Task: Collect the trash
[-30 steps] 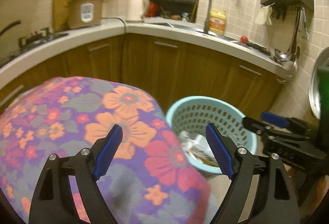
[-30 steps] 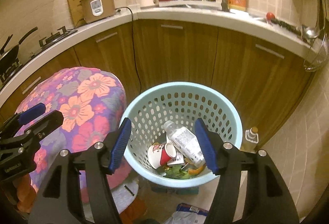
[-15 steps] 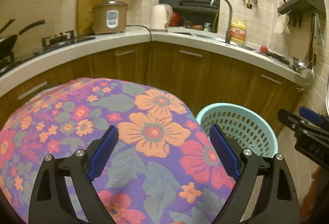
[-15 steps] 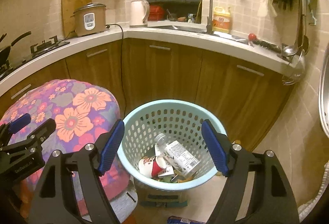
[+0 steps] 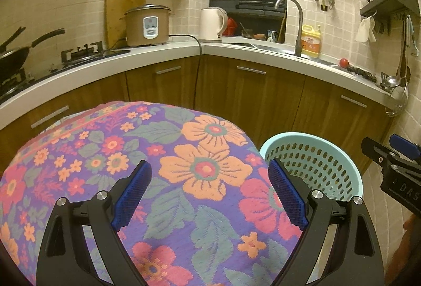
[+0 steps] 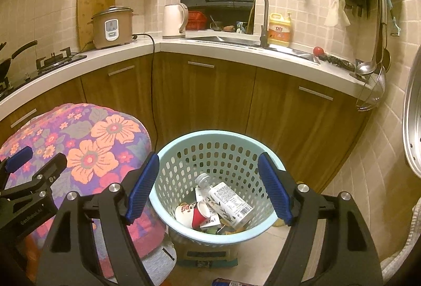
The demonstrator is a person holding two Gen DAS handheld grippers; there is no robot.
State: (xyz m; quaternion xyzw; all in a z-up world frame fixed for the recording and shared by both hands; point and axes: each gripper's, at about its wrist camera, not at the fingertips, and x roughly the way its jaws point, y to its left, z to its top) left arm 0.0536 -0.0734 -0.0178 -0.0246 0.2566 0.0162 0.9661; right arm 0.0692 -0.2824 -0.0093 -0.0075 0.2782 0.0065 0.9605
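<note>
since a second ago, both views tipped up from the light blue basket (image 6: 218, 233), showing more counter (image 6: 236, 52). right gripper (image 6: 209, 186) above the basket, jaws lately widened, nothing between. left gripper (image 5: 209, 194) wide apart and empty over the floral cloth (image 5: 131, 154). bottle (image 6: 229, 203) and paper cup (image 6: 193, 215) lying in the basket, beside the cloth's edge, cabinets behind.

Yellow jug (image 6: 279, 29) label — "立白" (red lettering).

A basket (image 6: 168, 154) stands on the floor before the cabinets, right of a cloth-covered table (image 6: 79, 133); a bottle (image 6: 229, 200) and cup (image 6: 192, 215) lie inside.
</note>
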